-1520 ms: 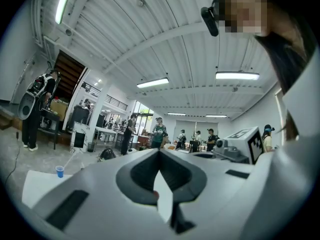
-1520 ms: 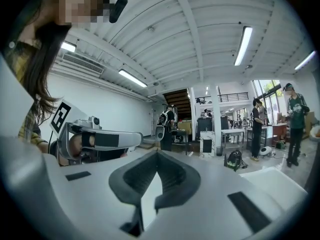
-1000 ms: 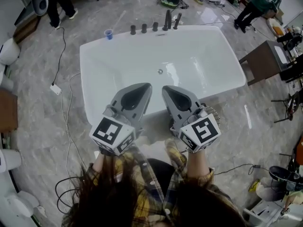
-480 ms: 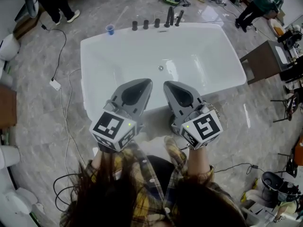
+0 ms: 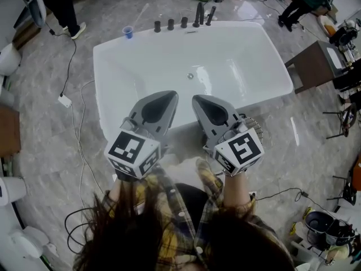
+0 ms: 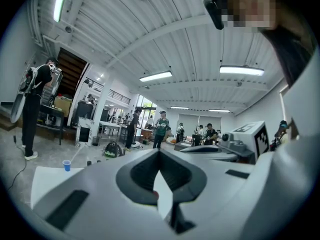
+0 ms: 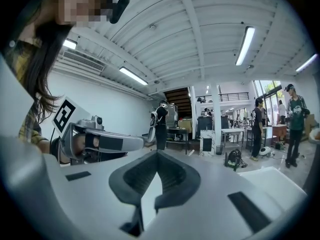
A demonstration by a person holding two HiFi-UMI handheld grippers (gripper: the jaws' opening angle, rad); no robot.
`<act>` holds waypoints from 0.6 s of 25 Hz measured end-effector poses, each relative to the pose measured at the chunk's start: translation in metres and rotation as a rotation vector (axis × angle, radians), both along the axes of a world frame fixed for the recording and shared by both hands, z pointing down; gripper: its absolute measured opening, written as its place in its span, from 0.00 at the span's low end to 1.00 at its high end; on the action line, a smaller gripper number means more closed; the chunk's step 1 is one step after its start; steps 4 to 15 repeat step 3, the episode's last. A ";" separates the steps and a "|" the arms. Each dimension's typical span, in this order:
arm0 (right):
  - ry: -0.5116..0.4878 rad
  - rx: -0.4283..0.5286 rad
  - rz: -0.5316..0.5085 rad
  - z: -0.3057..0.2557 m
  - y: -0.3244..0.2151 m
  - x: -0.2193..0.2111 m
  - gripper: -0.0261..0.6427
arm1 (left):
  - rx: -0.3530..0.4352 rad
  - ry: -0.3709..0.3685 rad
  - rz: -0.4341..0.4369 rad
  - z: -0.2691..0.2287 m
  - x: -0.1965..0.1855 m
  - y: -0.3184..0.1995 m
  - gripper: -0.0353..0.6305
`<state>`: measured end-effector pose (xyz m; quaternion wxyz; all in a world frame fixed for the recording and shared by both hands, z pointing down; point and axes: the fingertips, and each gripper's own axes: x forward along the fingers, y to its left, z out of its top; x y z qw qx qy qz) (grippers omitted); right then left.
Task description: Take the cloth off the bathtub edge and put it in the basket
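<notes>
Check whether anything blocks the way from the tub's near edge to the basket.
Nothing visible does. The left claw and right claw, both shut, hang over the bathtub's near edge; the wire basket sits on the floor just beside the right claw. The cloth cannot be made out.

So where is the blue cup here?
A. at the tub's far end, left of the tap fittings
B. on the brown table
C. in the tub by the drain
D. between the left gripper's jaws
A: the blue cup stands at the far end of the bathtub, left of the row of tap fittings.
</notes>
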<state>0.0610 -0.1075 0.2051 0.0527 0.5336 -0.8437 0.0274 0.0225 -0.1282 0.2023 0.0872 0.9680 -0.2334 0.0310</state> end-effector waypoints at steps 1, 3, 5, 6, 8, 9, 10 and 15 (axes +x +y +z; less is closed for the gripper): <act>0.001 -0.002 -0.002 0.001 -0.001 0.000 0.06 | -0.001 0.001 -0.002 0.000 0.000 -0.002 0.08; 0.003 -0.006 -0.005 0.002 -0.004 0.001 0.06 | -0.003 0.005 -0.004 0.001 0.001 -0.005 0.08; 0.003 -0.006 -0.005 0.002 -0.004 0.001 0.06 | -0.003 0.005 -0.004 0.001 0.001 -0.005 0.08; 0.003 -0.006 -0.005 0.002 -0.004 0.001 0.06 | -0.003 0.005 -0.004 0.001 0.001 -0.005 0.08; 0.003 -0.006 -0.005 0.002 -0.004 0.001 0.06 | -0.003 0.005 -0.004 0.001 0.001 -0.005 0.08; 0.003 -0.006 -0.005 0.002 -0.004 0.001 0.06 | -0.003 0.005 -0.004 0.001 0.001 -0.005 0.08; 0.003 -0.006 -0.005 0.002 -0.004 0.001 0.06 | -0.003 0.005 -0.004 0.001 0.001 -0.005 0.08; 0.003 -0.006 -0.005 0.002 -0.004 0.001 0.06 | -0.003 0.005 -0.004 0.001 0.001 -0.005 0.08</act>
